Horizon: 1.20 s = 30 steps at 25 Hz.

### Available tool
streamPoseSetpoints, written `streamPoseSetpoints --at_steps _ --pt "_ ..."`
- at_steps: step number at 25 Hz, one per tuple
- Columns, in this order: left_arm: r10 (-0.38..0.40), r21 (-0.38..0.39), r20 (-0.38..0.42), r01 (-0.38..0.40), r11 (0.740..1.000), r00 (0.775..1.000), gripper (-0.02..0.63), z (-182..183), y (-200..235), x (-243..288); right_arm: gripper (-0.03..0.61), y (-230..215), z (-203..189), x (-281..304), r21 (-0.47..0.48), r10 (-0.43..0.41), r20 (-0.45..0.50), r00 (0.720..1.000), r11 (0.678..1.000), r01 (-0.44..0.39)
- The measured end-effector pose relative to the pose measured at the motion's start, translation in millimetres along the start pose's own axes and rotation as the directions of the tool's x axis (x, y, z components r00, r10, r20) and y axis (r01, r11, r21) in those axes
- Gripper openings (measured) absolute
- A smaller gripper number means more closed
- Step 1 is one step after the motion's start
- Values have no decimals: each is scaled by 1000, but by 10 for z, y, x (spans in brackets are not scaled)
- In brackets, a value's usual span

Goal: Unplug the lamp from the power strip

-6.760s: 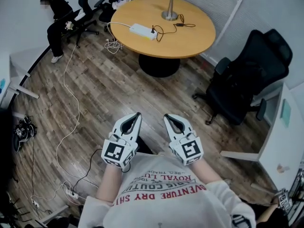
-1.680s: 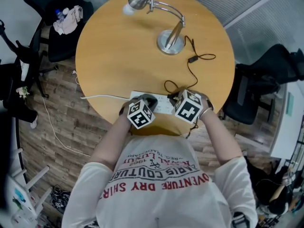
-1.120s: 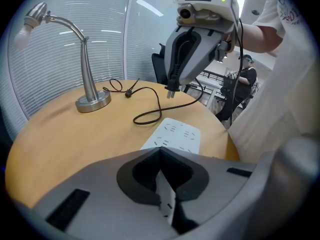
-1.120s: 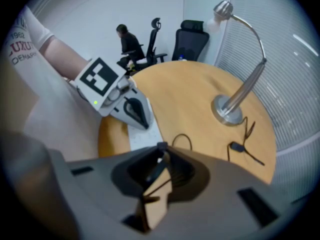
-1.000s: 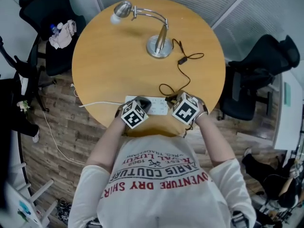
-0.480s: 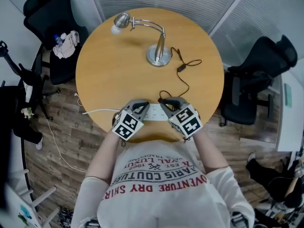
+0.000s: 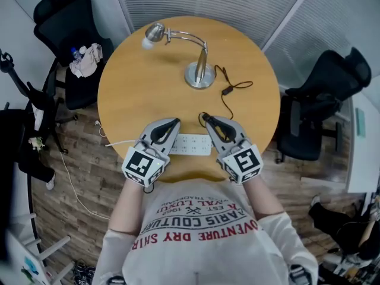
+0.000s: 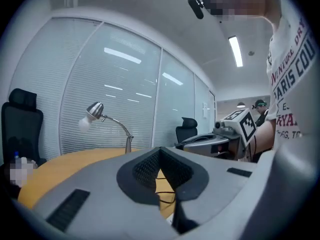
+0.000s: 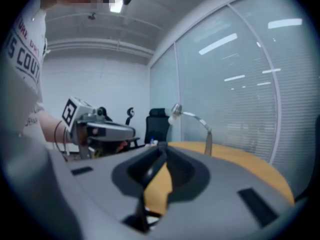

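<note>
Right claw [image 7: 208, 119] clamped on the lamp cord [image 7: 226, 100]; left claw [image 7: 173, 122] together, empty; a hard pull could topple the lamp [image 7: 199, 76].

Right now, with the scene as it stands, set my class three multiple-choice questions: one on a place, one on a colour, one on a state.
1. Where is the lamp?
A. on the table, beyond the power strip
B. on the table, nearer than the power strip
C. under the table

2. What colour is the power strip?
A. black
B. white
C. red

3. What state is the right claw in?
A. open and empty
B. shut on the black cord
C. shut on the power strip

Answers: 1 A, its base stands past the strip in the head view; 2 B, the strip's casing is white; 3 B, the cord runs between its closed jaws in the right gripper view.
</note>
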State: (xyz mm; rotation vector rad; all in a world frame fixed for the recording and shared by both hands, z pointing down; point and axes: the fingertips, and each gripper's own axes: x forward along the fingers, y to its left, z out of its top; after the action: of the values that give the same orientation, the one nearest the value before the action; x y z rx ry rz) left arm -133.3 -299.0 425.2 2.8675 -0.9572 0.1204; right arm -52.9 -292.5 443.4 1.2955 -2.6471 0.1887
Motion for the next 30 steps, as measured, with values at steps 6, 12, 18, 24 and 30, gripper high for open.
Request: streamPoseSetpoints --at_steps 6,12,18,24,30 --pt "36 40 87 -40 998 996 31 239 33 -109 72 -36 232 -92 43 -52 107 993 998 48" --pt "82 -34 127 -78 996 989 31 264 81 -135 72 -74 254 -123 80 -93 129 987 993 84" --pt "85 -40 107 -81 996 991 31 215 100 -106 72 -66 225 -116 61 -101 120 988 994 95" --pt "74 -74 100 -67 995 992 31 178 69 -60 71 -22 202 -98 30 -90 108 990 996 87" --pt "69 -83 100 -61 995 993 31 171 75 -38 71 3 211 -79 9 -89 103 991 996 88"
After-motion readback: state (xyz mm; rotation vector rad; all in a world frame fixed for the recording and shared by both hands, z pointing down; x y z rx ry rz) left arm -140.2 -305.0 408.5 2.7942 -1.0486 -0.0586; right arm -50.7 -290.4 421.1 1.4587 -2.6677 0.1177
